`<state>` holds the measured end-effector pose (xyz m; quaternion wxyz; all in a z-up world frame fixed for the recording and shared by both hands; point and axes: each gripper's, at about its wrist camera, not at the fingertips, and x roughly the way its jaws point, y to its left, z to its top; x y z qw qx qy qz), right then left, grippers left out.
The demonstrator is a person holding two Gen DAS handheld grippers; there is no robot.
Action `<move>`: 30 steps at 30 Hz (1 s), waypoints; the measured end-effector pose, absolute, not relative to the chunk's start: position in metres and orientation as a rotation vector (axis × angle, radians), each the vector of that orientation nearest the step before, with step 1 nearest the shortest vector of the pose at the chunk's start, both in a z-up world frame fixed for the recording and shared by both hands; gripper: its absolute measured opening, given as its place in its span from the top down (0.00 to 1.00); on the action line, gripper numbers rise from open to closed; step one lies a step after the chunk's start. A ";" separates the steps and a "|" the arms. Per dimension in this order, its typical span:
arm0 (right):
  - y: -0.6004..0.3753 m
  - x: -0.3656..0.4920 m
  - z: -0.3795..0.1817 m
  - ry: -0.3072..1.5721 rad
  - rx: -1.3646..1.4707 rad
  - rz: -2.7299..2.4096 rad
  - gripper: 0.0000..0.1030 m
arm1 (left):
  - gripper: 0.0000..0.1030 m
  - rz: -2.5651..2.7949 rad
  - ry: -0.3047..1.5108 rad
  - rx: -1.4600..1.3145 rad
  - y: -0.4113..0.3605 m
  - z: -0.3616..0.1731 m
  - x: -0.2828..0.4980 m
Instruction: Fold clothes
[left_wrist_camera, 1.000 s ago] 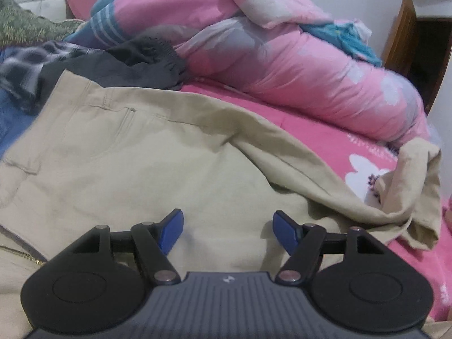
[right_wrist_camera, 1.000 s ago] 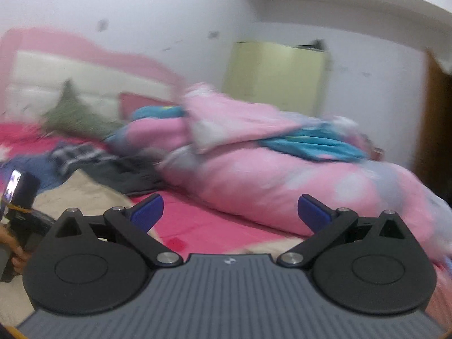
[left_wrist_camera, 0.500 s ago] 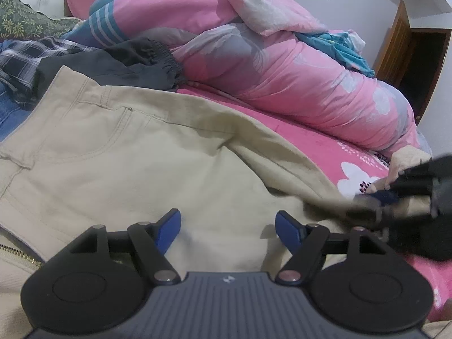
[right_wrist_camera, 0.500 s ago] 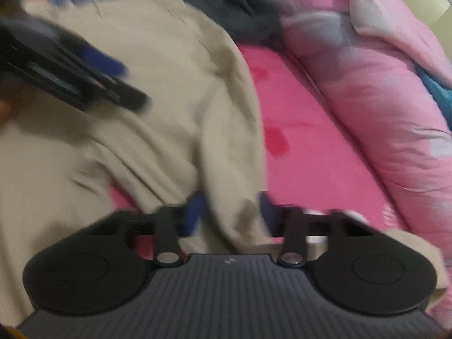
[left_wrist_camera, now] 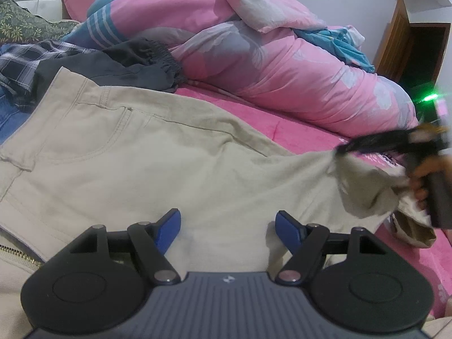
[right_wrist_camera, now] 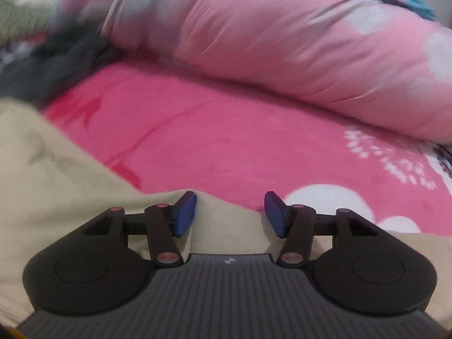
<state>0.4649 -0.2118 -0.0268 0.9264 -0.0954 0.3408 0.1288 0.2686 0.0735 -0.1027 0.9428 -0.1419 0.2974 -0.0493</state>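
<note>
Right tool (right_wrist_camera: 230, 214): your jaws are opening, beige trousers (left_wrist_camera: 175, 166) cloth between them. Left tool (left_wrist_camera: 228, 226) apart, empty above the trousers. No fold yet.

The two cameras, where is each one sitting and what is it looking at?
Left wrist camera: sits on the left claw, looking down over the beige trousers toward the pink quilt; its blue fingertips stand apart, and the person's other hand shows blurred at the right.
Right wrist camera: sits on the right claw, looking low across the pink bedsheet; its jaws are opening with trouser cloth between them.
Both see the trousers, bedsheet and quilt.
</note>
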 end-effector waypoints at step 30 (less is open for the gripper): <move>-0.313 0.302 -0.013 0.728 -0.696 -0.191 0.93 | 0.25 -0.111 0.602 -0.301 0.076 -0.104 0.268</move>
